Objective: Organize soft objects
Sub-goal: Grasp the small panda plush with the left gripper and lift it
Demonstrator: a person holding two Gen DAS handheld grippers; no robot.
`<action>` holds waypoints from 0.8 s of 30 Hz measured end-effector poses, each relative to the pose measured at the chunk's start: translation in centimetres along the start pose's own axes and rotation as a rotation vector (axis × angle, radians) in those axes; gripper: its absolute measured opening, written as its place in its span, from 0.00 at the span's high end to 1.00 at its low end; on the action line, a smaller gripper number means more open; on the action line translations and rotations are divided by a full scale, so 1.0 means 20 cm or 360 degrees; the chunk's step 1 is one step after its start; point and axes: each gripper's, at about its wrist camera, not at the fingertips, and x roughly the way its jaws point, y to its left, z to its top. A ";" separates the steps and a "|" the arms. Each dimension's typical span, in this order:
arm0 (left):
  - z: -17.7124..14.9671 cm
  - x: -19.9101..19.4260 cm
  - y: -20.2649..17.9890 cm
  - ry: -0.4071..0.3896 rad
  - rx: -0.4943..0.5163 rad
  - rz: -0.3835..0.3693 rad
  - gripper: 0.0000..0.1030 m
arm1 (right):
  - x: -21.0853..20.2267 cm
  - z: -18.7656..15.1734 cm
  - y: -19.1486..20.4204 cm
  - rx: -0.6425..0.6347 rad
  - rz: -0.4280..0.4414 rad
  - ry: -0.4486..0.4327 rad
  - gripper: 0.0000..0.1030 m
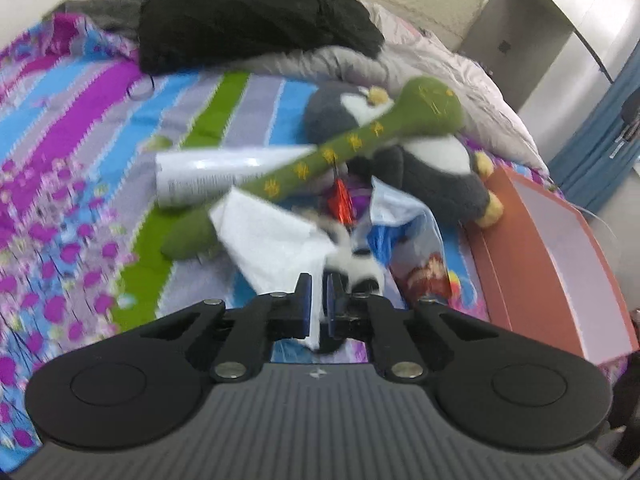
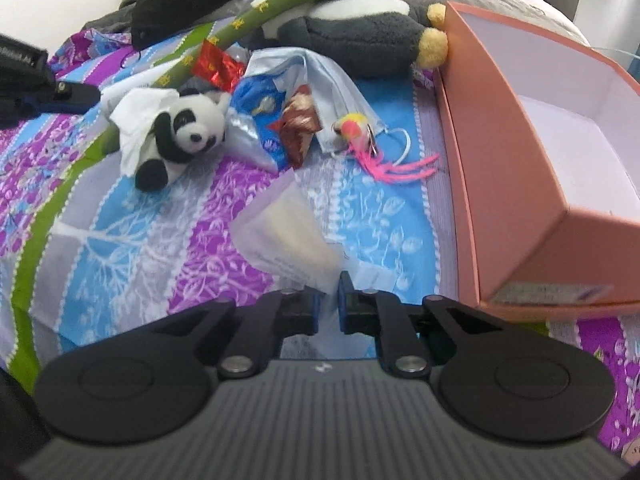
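My left gripper is shut on a corner of a white tissue, whose sheet runs down between the blue pads. A small panda plush lies just behind the tissue, touching it. In the right wrist view the same tissue drapes over the panda, with the left gripper at its left edge. My right gripper is shut on the near corner of a clear packet with pale contents, lying on the striped bedspread. An open pink box stands to the right.
A long green plush stick lies across a grey penguin plush and a white tube. A blue snack bag, red foil, face mask and pink-feathered bird toy sit mid-bed. Black clothing is piled behind.
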 end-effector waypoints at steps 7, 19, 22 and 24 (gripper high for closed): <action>-0.13 0.06 -0.01 0.0143 0.0046 -0.0054 0.90 | 0.01 -0.03 0.00 0.0003 -0.0025 0.0010 0.88; -0.09 0.22 -0.31 0.0081 0.0547 0.0059 0.44 | 0.00 -0.02 -0.06 0.0041 0.0039 0.0032 0.46; -0.07 0.29 -0.38 0.0070 0.0699 0.0123 0.39 | 0.01 -0.03 -0.07 0.0037 0.0106 0.0018 0.45; -0.08 0.33 -0.42 0.0042 0.0805 0.0188 0.36 | 0.03 -0.02 -0.07 0.0011 0.0147 0.0016 0.45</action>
